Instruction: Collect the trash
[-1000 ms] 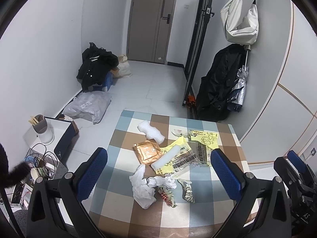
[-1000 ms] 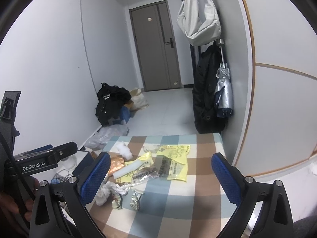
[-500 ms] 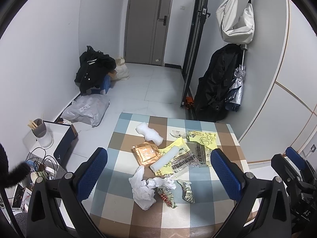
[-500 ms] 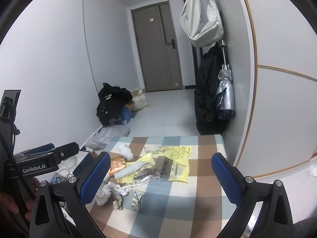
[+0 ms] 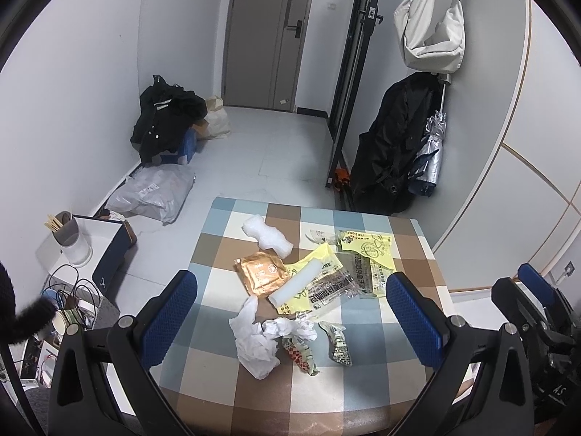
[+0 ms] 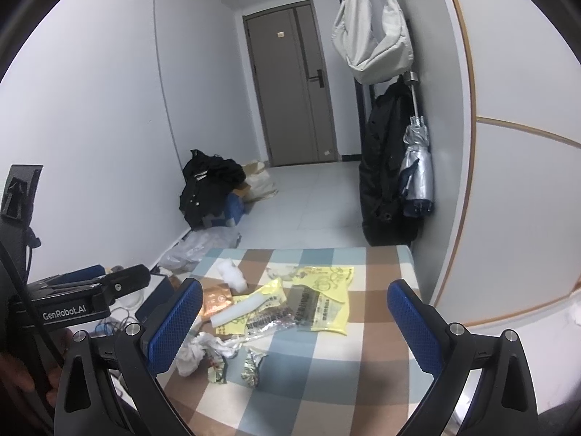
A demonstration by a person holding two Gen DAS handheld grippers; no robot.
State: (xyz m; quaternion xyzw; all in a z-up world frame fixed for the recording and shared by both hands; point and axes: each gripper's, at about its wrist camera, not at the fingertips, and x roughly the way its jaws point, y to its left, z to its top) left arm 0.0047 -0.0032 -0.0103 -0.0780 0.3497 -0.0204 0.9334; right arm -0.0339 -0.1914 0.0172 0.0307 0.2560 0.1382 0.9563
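"GenRobot.AI" is printed on the left claw (image 6: 94,287)'s black body.

On the table (image 5: 254,396), crumpled tissue (image 5: 256,341) lies before the wrappers (image 5: 326,276).

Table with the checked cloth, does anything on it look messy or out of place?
Yes. Trash is strewn across the table: crumpled tissue, an orange packet, yellow wrappers and small crushed wrappers, all loose, none gathered yet.

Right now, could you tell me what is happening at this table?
A person holds a hand-held gripper in each hand above the checked table. The left hand-held gripper and right hand-held gripper are both open and empty. Crumpled tissue, yellow wrappers and an orange packet lie uncollected.
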